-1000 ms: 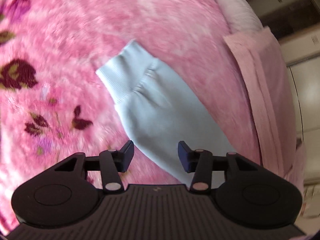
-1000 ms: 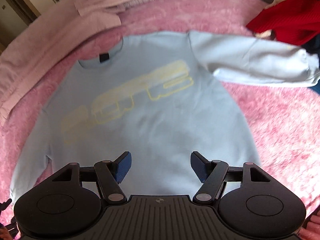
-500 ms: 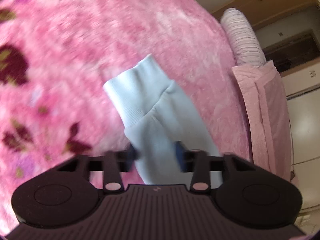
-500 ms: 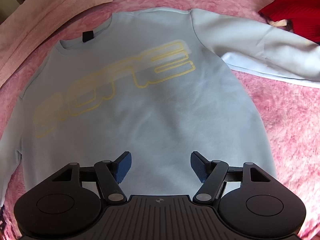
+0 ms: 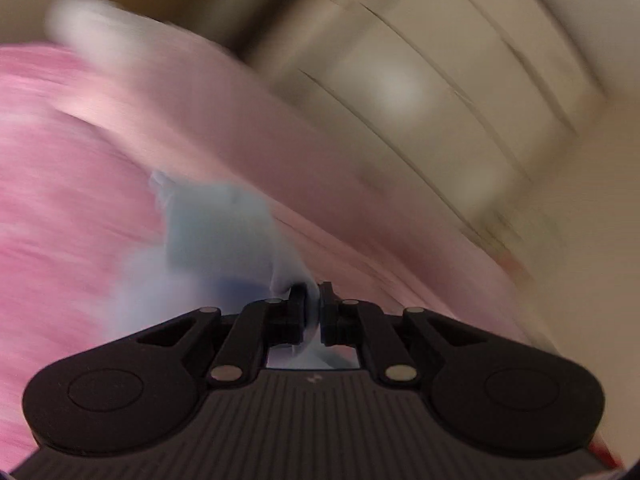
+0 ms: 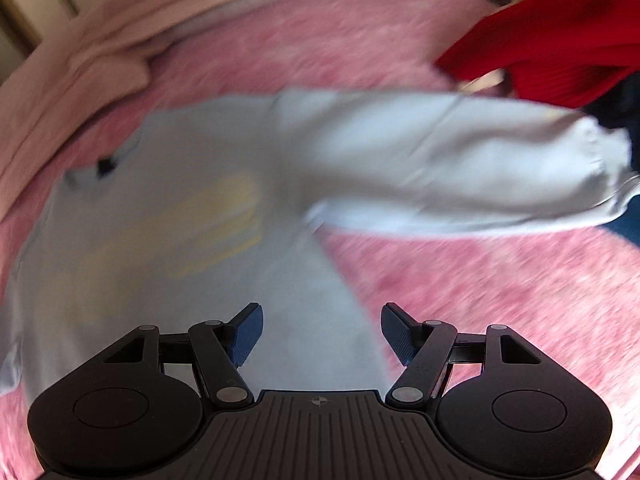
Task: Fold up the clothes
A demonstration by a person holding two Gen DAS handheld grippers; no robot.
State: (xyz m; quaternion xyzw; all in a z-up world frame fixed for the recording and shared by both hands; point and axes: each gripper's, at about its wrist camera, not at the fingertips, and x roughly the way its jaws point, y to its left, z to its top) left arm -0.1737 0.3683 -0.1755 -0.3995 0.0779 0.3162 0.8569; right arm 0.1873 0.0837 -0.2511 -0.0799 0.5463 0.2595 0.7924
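A light blue sweatshirt (image 6: 192,216) with a yellow print lies flat on a pink fuzzy blanket (image 6: 500,292), one sleeve (image 6: 460,172) stretched out to the right. My right gripper (image 6: 322,330) hovers open over the lower body of the sweatshirt, nothing between its fingers. In the blurred left wrist view, my left gripper (image 5: 313,312) is shut on the sweatshirt's other sleeve (image 5: 224,236), whose cuff end stands up in front of the fingers above the blanket (image 5: 60,200).
A red garment (image 6: 560,36) lies at the far right beside something dark. Pale pink bedding (image 6: 80,52) is bunched along the far left edge. Beige cabinet doors (image 5: 440,100) fill the upper right of the left wrist view.
My left gripper closed on the sleeve and lifted it, swinging so the room shows. The right gripper shifted right and back; the view is blurred by motion.
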